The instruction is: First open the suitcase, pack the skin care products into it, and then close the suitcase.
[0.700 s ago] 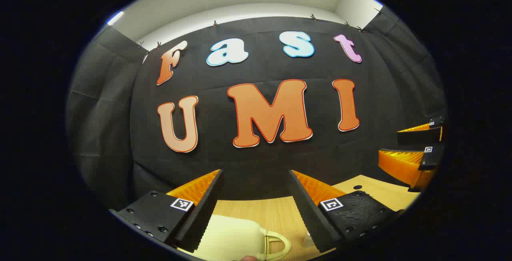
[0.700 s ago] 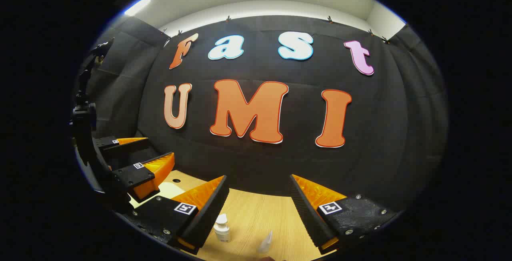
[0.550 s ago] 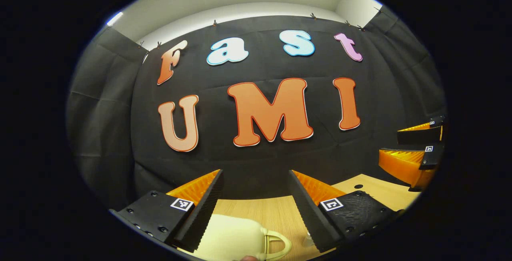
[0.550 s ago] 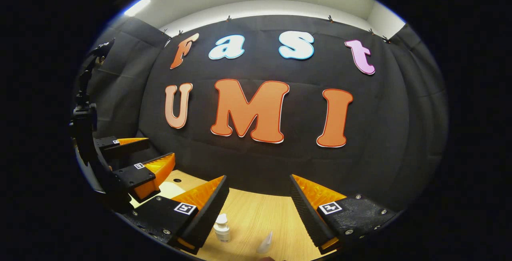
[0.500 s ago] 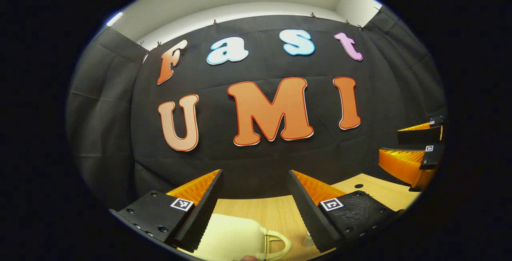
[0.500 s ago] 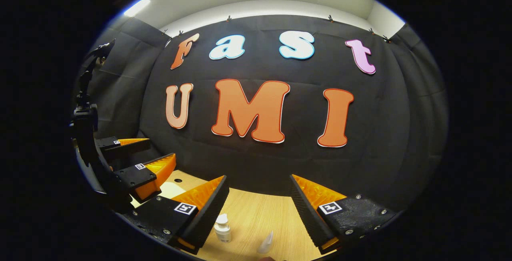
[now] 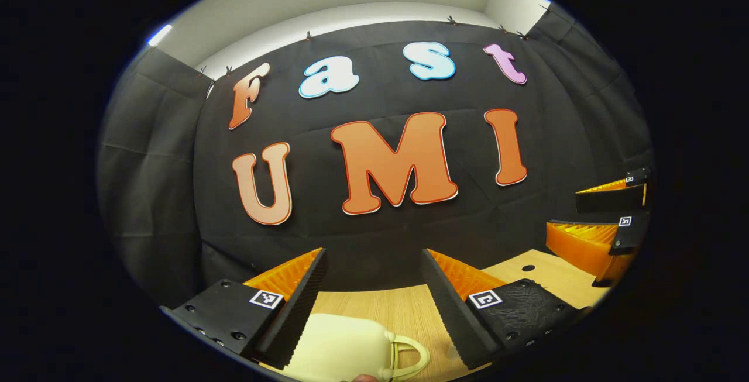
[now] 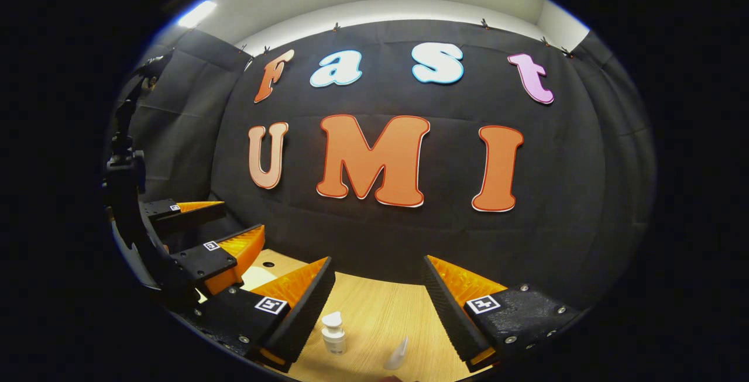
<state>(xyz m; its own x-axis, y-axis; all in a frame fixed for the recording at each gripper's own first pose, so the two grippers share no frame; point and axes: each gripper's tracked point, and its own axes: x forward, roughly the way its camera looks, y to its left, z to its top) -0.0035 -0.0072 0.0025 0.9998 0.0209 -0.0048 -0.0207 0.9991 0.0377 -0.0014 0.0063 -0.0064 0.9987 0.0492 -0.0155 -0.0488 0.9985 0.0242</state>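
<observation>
Cream suitcase [image 7: 345, 350] shut, below left gripper [image 7: 374, 306]; pump bottle [image 8: 334, 329] beneath right gripper [image 8: 379, 312]. Both tongs apart, empty. Opening step; next reach handle [image 7: 409, 357].

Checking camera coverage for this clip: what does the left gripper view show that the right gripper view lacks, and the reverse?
Left gripper view: a pale yellow suitcase with a looped handle, lying closed between the open left gripper fingers. Right gripper view: a small white pump bottle and a small clear tube before the open right gripper. Shared: the wooden table, and each sees the other gripper at its edge.
</observation>
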